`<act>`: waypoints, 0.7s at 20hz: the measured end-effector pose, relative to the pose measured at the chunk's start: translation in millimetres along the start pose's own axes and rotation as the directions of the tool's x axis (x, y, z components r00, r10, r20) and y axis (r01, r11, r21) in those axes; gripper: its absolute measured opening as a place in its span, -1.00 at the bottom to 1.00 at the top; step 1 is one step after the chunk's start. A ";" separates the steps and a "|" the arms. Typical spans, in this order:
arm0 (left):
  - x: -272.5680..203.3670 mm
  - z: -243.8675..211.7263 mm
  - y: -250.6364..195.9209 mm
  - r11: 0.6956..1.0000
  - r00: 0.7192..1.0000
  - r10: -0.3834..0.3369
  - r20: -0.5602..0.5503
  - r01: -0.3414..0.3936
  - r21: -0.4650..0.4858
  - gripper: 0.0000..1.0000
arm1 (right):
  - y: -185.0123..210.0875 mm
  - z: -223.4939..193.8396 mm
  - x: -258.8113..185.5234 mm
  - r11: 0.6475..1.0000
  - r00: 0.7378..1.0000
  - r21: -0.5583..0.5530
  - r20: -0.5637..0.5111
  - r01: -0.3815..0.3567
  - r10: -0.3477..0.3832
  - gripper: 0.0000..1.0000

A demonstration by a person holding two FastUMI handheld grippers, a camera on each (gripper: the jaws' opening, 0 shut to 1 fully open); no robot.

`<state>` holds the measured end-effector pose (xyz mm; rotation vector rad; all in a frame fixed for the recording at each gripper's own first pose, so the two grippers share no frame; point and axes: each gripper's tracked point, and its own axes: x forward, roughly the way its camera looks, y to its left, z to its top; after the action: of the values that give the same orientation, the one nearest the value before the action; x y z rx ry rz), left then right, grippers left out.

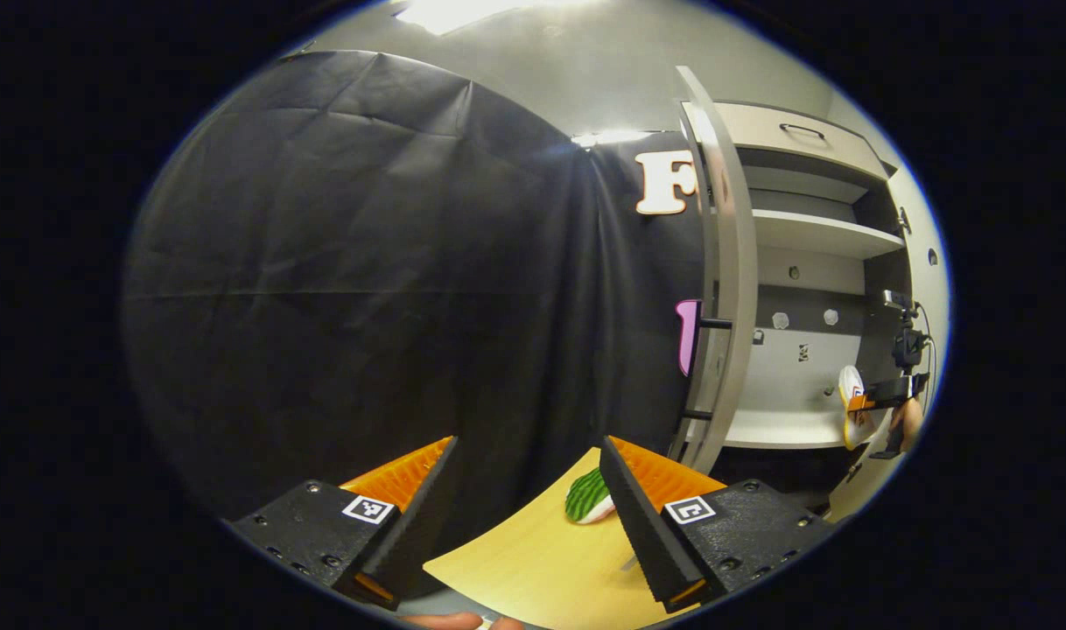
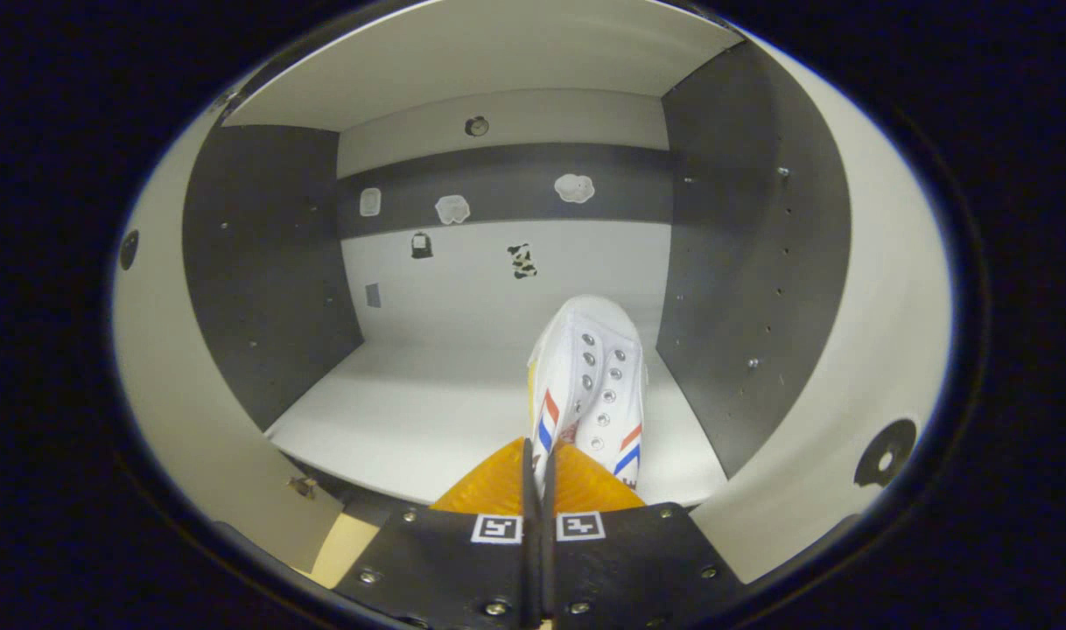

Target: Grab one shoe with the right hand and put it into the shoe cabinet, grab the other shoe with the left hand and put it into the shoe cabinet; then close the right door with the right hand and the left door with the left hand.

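- Left gripper view: the left tongs [image 1: 526, 516] stand wide open and hold nothing; they hang over the pale wooden table [image 1: 542, 560], and no finger touches it.
- Between the fingers, farther on the table, lies a small green striped thing [image 1: 587, 496]. I think it may be the toe of the second shoe, but only a part is visible, so I cannot be sure.
- At the right side the shoe cabinet [image 1: 813, 236] is open; its left door [image 1: 725, 280] stands edge-on toward the camera.
- Deep in the cabinet the right tongs [image 1: 883, 398] are seen far away, beside the white shoe [image 1: 851, 385], just above the lower shelf [image 1: 778, 430].
- Right gripper view: the right tongs [image 2: 540, 490] are almost closed, with only a thin gap, and they pinch the heel end of the white shoe [image 2: 590, 385] with red and blue stripes.
- The shoe points into the cabinet, toe toward the back wall [image 2: 498, 271], on the right part of the white shelf [image 2: 410, 420], near the grey right side wall [image 2: 743, 254]. Whether the sole already rests on the shelf is hard to tell.
- Judgement: the step in hand is the placing of the first shoe with the right hand, and it is nearly done.
- The next move calls for opening the right tongs once the shoe sits flat, then pulling straight back without dragging the shoe out. After that the left tongs must take the other shoe.
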<state>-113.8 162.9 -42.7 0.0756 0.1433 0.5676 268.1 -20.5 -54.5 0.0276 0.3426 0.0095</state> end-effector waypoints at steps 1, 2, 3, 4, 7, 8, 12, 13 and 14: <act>1.1 -0.3 2.2 1.000 1.000 0.013 -0.001 -0.013 -0.003 1.00 | -4.2 3.8 14.0 1.000 1.000 -0.008 -0.002 0.015 -0.015 -1.00; 2.3 -1.2 5.2 1.000 1.000 0.025 -0.002 -0.025 -0.006 0.93 | -8.2 4.6 26.7 0.999 1.000 -0.018 -0.014 0.028 -0.028 -1.00; 3.8 -1.6 7.0 0.999 0.999 0.037 -0.003 -0.037 -0.007 0.93 | -12.3 5.3 40.1 0.999 0.999 -0.025 -0.024 0.040 -0.041 -1.00; 5.0 -2.5 9.0 0.999 0.999 0.049 -0.005 -0.049 -0.009 0.87 | -14.7 3.2 51.7 0.999 0.998 -0.029 -0.039 0.046 -0.047 -1.00; 9.9 -4.5 9.4 0.998 0.998 0.063 -0.017 -0.063 -0.017 0.87 | -16.1 -1.7 78.3 0.997 0.995 -0.047 -0.077 0.053 -0.057 -1.00; 11.9 -5.6 8.3 0.998 0.998 0.063 -0.022 -0.064 -0.020 0.87 | -14.4 -4.5 82.7 0.998 0.995 -0.042 -0.083 0.050 -0.054 -1.00; 18.9 -8.5 -1.0 0.999 0.999 0.039 -0.029 -0.040 -0.026 0.87 | -8.4 -14.0 90.1 0.995 0.994 -0.085 -0.091 0.056 -0.064 -0.96; 20.9 -8.7 -6.0 0.999 0.999 0.026 -0.028 -0.027 -0.024 0.87 | -8.8 -11.9 89.4 0.993 0.994 -0.096 -0.079 0.064 -0.072 -0.96; 22.8 -11.2 -11.2 1.000 1.000 0.011 -0.029 -0.012 -0.021 0.94 | -9.3 -8.3 84.8 0.994 0.995 -0.091 -0.073 0.065 -0.072 -0.75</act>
<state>-90.5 166.2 -57.6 0.0474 0.1653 0.5820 345.2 -28.4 -91.0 -0.0722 0.4186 -0.0426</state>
